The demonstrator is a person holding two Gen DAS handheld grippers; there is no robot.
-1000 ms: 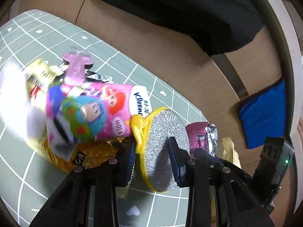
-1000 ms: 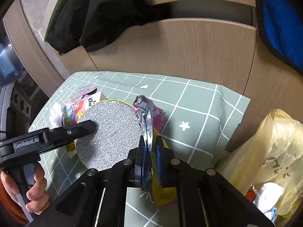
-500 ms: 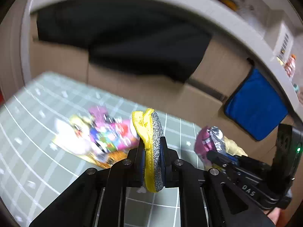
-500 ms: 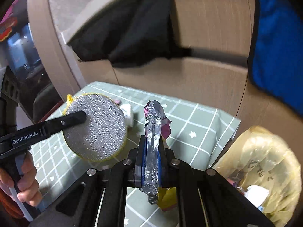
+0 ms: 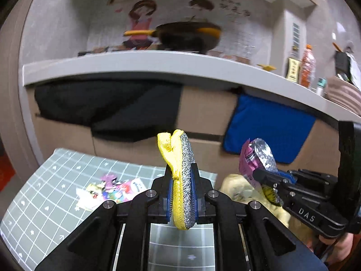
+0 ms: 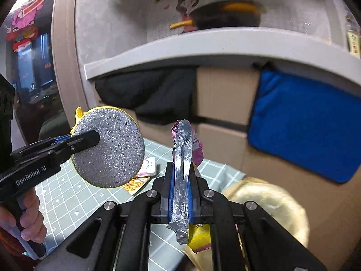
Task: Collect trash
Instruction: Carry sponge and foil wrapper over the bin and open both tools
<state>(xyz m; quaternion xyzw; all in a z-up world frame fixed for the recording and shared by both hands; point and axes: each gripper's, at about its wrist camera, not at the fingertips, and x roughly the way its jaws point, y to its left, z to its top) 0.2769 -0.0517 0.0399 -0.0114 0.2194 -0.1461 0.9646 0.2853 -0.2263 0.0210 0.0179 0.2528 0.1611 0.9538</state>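
My left gripper (image 5: 182, 195) is shut on a round scouring pad (image 5: 183, 176), silver-glitter on one face and yellow on the other, held edge-on high above the mat. From the right wrist view the same scouring pad (image 6: 108, 148) shows its silver face at the left. My right gripper (image 6: 180, 192) is shut on a crumpled pink and silver foil wrapper (image 6: 183, 158), which sticks up and hangs below the fingers. That wrapper (image 5: 257, 158) also appears to the right in the left wrist view. Several colourful wrappers (image 5: 112, 189) lie on the green grid mat (image 5: 45, 203) below.
A yellow plastic bag (image 6: 266, 205) sits open at the mat's right edge. Behind stand brown cabinet fronts with a black cloth (image 5: 108, 106) and a blue cloth (image 5: 268, 126) hanging from a grey counter (image 5: 158, 65). A dark pan (image 5: 187, 36) and bottles (image 5: 306, 65) stand on it.
The left gripper closed on the scouring pad and lifted it off the mat. Both grippers rose and tilted up, so the counter and wall came into view.
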